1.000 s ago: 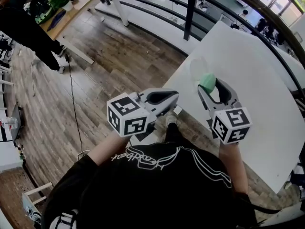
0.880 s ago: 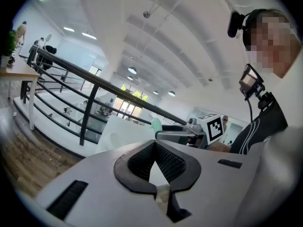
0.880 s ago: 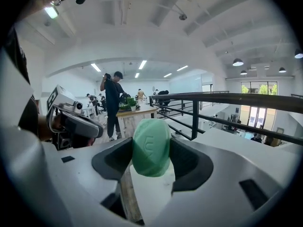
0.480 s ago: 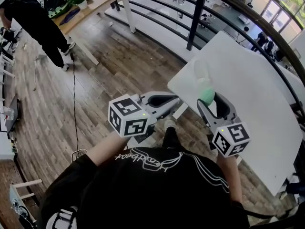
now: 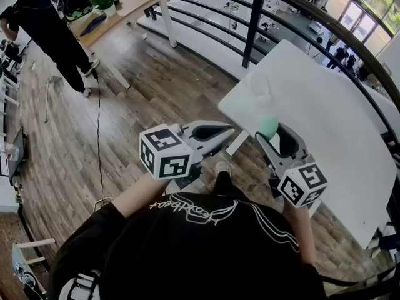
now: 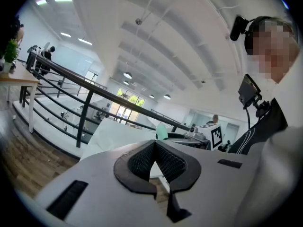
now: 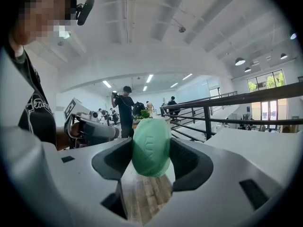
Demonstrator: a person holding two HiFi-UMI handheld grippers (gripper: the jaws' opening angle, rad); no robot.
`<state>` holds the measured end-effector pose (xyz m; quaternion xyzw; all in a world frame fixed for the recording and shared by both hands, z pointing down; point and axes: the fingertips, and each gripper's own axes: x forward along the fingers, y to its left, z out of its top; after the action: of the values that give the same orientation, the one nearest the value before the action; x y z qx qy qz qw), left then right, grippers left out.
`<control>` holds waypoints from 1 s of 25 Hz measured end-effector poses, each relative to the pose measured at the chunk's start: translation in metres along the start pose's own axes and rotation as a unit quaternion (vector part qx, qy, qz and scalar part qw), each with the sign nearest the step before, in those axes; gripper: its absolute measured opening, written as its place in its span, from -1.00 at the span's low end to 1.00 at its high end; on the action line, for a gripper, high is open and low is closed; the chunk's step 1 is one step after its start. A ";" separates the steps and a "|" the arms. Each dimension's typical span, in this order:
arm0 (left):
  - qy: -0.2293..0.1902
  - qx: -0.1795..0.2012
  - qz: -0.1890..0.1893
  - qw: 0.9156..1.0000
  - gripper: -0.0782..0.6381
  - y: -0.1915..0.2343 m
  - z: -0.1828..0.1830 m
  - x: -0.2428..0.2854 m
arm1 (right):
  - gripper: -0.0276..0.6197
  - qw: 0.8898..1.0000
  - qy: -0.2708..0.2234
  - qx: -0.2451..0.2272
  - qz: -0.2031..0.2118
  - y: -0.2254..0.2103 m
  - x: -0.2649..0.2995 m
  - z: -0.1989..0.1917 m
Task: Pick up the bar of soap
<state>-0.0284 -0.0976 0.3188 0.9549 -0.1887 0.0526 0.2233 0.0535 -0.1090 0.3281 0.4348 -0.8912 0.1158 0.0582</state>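
Grey and white, the left hand-held gripper (image 5: 229, 131) sits at about 9 o'clock from the other one. Its jaws are shut tight together with nothing between them. It has stayed in the same spot over the last second.

To its right, the right hand-held gripper (image 5: 272, 134) is squeezing the green bar of soap (image 7: 150, 148) between its two dark pads. The soap stands up on its end. A second ago the soap was close under a see-through thing (image 5: 259, 87) on the white table (image 5: 331, 111); I cannot tell what that thing is. Now it lies at 12 o'clock from the soap, with a bigger gap between them. The soap has come back toward the person, to the table's near edge.

In the right gripper view only wood floor (image 5: 156, 86) shows under the soap, so it is up in the air. I think the pick up is done. The grip just has to hold firm so the soap does not slip.
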 end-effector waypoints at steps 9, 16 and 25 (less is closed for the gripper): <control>-0.006 0.010 0.003 1.000 -0.76 -0.008 -0.002 -0.002 | -0.21 1.000 -0.008 -0.007 0.002 0.005 -0.011 0.003; -0.011 0.005 -0.004 1.000 -0.76 -0.015 0.001 -0.002 | -0.21 1.000 -0.005 -0.005 0.002 0.008 -0.019 0.004; -0.012 0.001 -0.004 1.000 -0.76 -0.015 -0.009 0.000 | -0.21 1.000 0.000 0.000 0.004 0.008 -0.022 -0.007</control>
<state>-0.0226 -0.0816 0.3210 0.9565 -0.1869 0.0407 0.2202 0.0607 -0.0863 0.3289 0.4316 -0.8928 0.1157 0.0576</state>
